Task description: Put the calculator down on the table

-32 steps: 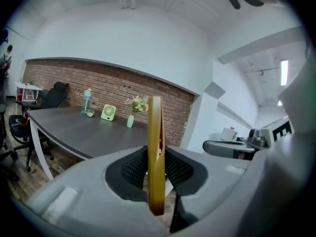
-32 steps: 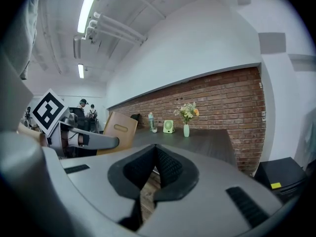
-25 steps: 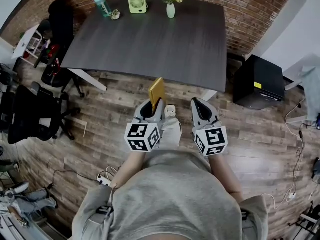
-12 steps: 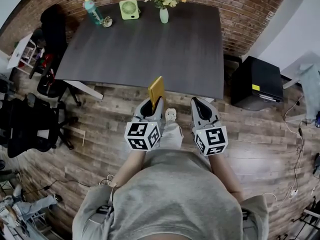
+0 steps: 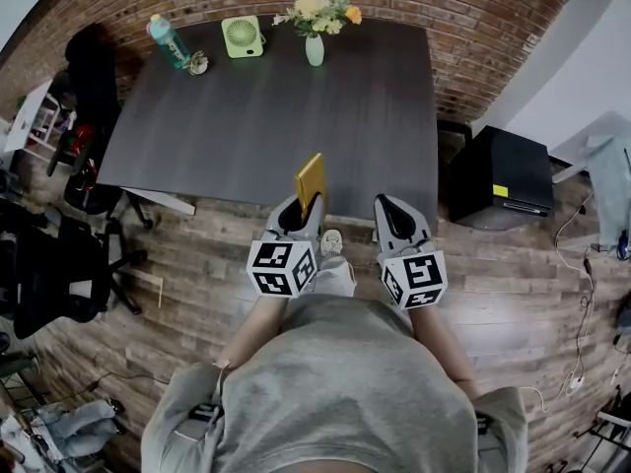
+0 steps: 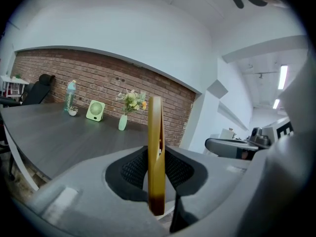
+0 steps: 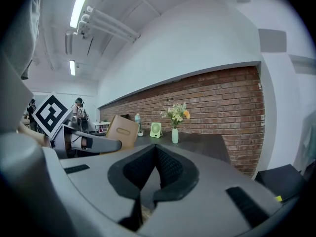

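The calculator (image 5: 310, 180), a thin yellow slab, sits just above the middle of the head view. It is pinched near its lower end by the left gripper (image 5: 301, 208) and is not yet on the table (image 5: 266, 106). In the left gripper view it stands upright and edge-on in the centre, with the ribbed pads pressed flat on its two broad faces. The jaws are only narrowly apart, which suits so slim a thing and probably stops it from swinging while it is carried. From above, it shows against the table's near edge, still in the air. The right gripper (image 5: 392, 215), just right of centre, has its jaws together on nothing, and it seems to be held alongside simply to stay out of the way. A bottle (image 5: 168, 39), a fan (image 5: 242, 35) and a vase (image 5: 315, 49) stand along the table's far edge at the top of the frame. The dark stretch nearer the calculator therefore looks like the natural landing spot. To lie flat, the calculator would likely have to be tipped onto a broad face before the jaws let go.
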{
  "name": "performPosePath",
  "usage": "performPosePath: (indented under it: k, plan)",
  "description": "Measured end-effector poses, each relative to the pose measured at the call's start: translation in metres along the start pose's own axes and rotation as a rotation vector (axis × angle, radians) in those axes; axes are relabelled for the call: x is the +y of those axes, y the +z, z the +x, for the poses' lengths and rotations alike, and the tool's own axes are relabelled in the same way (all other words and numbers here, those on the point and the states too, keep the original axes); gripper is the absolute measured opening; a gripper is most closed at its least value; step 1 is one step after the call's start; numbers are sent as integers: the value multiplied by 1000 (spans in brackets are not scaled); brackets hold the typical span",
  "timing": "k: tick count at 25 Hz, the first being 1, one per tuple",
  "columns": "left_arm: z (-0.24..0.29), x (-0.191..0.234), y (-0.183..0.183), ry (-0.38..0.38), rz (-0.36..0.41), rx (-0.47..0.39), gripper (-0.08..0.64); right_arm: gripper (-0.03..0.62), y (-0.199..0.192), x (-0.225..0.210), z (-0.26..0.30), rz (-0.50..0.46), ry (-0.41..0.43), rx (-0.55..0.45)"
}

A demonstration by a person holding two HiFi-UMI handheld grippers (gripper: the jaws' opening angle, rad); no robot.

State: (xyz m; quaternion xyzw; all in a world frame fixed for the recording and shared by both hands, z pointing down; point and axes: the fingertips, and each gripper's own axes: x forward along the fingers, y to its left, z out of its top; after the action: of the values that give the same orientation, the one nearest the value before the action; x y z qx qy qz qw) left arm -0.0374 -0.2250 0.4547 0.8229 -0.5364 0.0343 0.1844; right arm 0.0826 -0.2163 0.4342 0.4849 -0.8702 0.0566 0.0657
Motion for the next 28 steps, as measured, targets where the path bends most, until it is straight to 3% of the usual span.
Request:
performPosePath:
  k: [11, 28]
  plan:
    - [73, 28, 29, -22, -10, 37, 87, 2, 22, -39, 71, 13, -8, 7]
    - [161, 66, 30, -53, -45, 134, 87, 3, 15, -83, 147, 37, -26, 67]
